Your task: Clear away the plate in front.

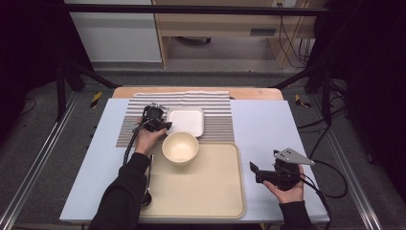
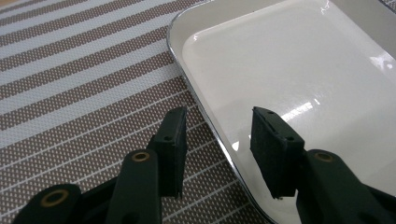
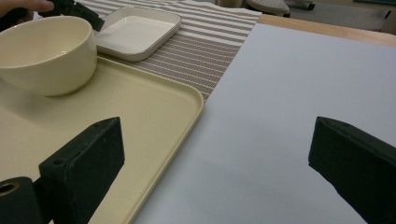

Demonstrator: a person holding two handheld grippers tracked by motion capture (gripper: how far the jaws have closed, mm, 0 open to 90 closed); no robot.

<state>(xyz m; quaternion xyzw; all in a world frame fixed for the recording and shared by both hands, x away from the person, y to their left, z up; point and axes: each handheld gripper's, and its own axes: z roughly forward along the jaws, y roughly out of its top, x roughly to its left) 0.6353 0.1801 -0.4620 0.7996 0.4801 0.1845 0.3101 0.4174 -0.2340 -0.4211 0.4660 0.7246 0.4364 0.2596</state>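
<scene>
The table (image 1: 268, 124) carries a striped placemat (image 1: 220, 120) at its far side and a beige tray (image 1: 210, 191) in front of it. A cream bowl (image 1: 180, 147) sits at the tray's far edge, close to the white square plate (image 1: 186, 120) that rests on the placemat. A spoon (image 1: 147, 191) lies along the tray's left side, partly under the person's sleeve.

The left gripper (image 2: 219, 135) stands with its 2 jaws apart, straddling the plate's near-left rim, 1 jaw over the mat and 1 over the plate's glossy inside. The right gripper (image 1: 258, 171) waits wide open over the bare table to the right of the tray, holding nothing.

The main risk, as I judge it, is a thin grip: the rim is shallow and slick, so closing on it could let the plate slide away or tip when lifted. A lifted plate could also swing into the bowl just beside it. The mat might drag along if a jaw pinches it.
</scene>
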